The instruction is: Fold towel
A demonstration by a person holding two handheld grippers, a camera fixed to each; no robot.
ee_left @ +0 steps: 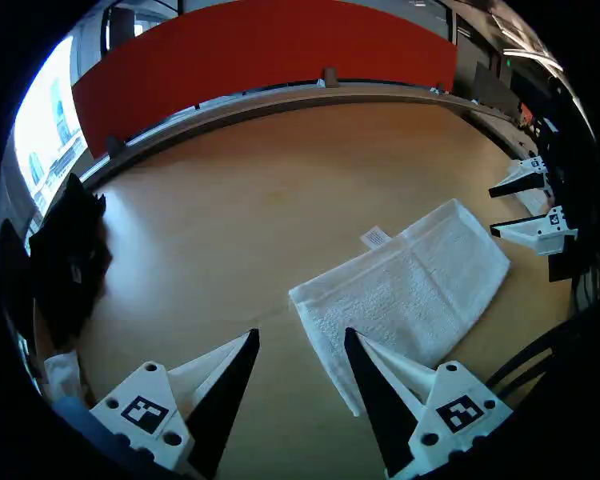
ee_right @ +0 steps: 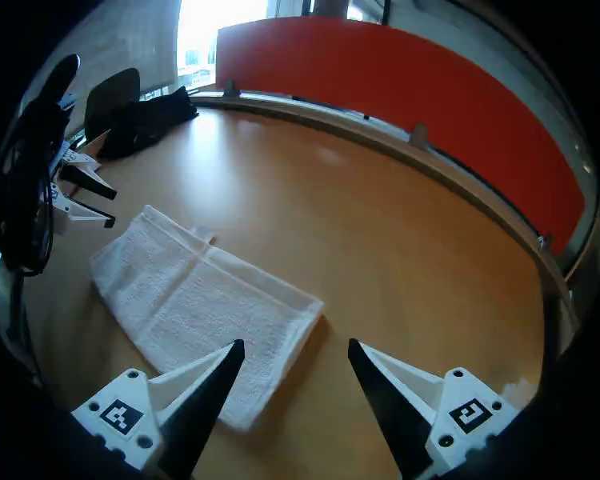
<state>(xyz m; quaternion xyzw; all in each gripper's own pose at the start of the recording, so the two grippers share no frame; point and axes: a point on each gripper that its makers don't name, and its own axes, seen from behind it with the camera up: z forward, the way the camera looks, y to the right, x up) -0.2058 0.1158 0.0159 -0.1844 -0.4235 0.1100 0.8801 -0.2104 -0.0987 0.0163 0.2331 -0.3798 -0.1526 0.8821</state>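
Desk (ee_left: pixel 220 208): towel (ee_left: pixel 404 296) beside L gripper (ee_left: pixel 300 332)

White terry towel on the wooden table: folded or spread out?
Folded: the white terry towel lies doubled, a layer edge crossing its middle.

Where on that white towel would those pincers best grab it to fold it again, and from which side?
Probably the corners of a short end. The towel lies flat and long on the table, so its thin edge suits a low pinch from beyond that end. The left gripper, open, faces one short end; the right gripper, open, faces the other.
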